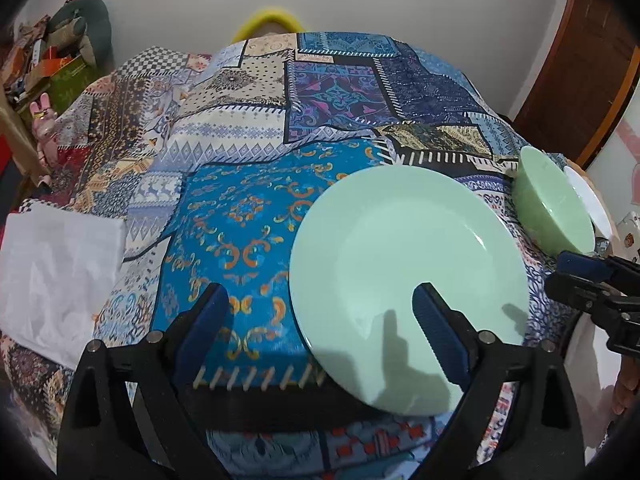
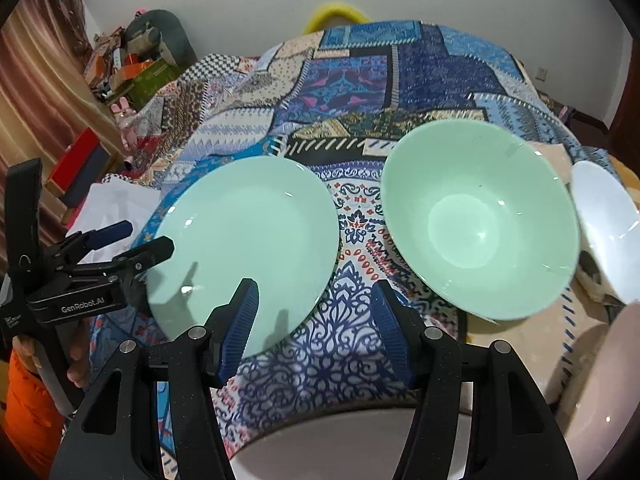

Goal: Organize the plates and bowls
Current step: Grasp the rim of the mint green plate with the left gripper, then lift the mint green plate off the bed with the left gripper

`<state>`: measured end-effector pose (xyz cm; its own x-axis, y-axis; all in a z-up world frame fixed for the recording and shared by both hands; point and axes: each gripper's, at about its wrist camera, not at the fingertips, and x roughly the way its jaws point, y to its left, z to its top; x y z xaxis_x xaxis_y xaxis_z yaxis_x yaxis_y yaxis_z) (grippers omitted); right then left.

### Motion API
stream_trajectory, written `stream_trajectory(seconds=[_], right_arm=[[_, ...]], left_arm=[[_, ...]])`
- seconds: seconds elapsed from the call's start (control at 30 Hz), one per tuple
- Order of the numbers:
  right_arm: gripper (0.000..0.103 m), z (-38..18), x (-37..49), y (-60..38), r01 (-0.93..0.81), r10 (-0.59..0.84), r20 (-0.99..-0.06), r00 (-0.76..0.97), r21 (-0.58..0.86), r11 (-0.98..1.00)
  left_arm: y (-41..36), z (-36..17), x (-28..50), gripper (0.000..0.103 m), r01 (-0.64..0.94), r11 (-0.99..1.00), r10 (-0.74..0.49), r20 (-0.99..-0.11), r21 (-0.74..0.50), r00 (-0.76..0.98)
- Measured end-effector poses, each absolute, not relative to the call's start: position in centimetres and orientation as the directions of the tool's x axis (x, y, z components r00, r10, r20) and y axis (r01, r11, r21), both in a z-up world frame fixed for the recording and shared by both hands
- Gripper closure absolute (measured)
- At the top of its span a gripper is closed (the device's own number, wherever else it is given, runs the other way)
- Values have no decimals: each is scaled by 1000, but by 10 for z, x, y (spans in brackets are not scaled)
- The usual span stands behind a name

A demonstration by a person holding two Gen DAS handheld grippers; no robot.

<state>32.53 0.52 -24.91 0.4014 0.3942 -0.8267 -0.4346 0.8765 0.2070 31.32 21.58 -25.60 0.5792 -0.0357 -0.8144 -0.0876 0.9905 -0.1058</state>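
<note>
A pale green plate (image 1: 408, 264) (image 2: 248, 240) lies on the patchwork tablecloth (image 1: 248, 216). My left gripper (image 1: 324, 312) hangs open just above the plate's left edge, its right finger over the plate and its left finger over the cloth. To the plate's right stands a green bowl (image 2: 480, 216) (image 1: 556, 204), with a white bowl (image 2: 604, 208) (image 1: 588, 196) beside it. My right gripper (image 2: 316, 320) is open over the cloth between plate and bowl, nothing between its fingers. Each gripper shows in the other's view: the left gripper (image 2: 150, 236) and the right gripper (image 1: 556, 270).
A white plate (image 2: 352, 440) sits at the near edge under my right gripper, a pale bowl (image 2: 600, 380) to its right. White folded material (image 1: 60, 276) lies at the table's left. Boxes and toys (image 1: 52, 68) crowd the far left; a hand (image 2: 76, 364) holds the left gripper.
</note>
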Motion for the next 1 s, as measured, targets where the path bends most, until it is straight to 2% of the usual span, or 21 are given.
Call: stream_trajectory(seconds=[0.03, 0.13, 0.17, 0.23, 0.33, 0.5, 0.57, 0.8, 0.97, 1.0], right_arm=[[53, -252, 327, 7, -433, 390, -832, 395, 206, 878], [63, -258, 332, 11, -443, 383, -843, 377, 199, 874], [64, -260, 334, 13, -446, 378, -848, 371, 194, 874], [69, -264, 338, 15, -449, 377, -855, 357, 196, 872], [73, -267, 341, 16, -450, 370, -858, 356, 189, 873], [75, -269, 345, 18, -449, 378, -860, 343, 203, 870], [76, -271, 347, 18, -448, 385, -861, 333, 215, 868], [77, -278, 352, 23, -459, 381, -867, 321, 210, 864], [80, -276, 350, 25, -469, 368, -868, 332, 187, 863], [83, -276, 350, 22, -464, 375, -867, 328, 197, 863]], left_arm=[[217, -258, 315, 10, -84, 991, -39, -811, -108, 584], [221, -265, 322, 26, -72, 989, -64, -819, -127, 571], [222, -267, 324, 33, -71, 988, -72, -824, -134, 563], [225, -272, 327, 39, -76, 986, -82, -832, -147, 548], [227, -272, 327, 46, -65, 987, -88, -829, -149, 552], [225, -272, 330, 65, -35, 988, -111, -839, -153, 533], [223, -274, 331, 69, -21, 986, -131, -840, -167, 526], [224, -277, 334, 69, -20, 983, -148, -842, -185, 518], [223, -275, 334, 69, -36, 981, -148, -851, -191, 503], [224, -274, 332, 69, -40, 979, -152, -852, -199, 501]])
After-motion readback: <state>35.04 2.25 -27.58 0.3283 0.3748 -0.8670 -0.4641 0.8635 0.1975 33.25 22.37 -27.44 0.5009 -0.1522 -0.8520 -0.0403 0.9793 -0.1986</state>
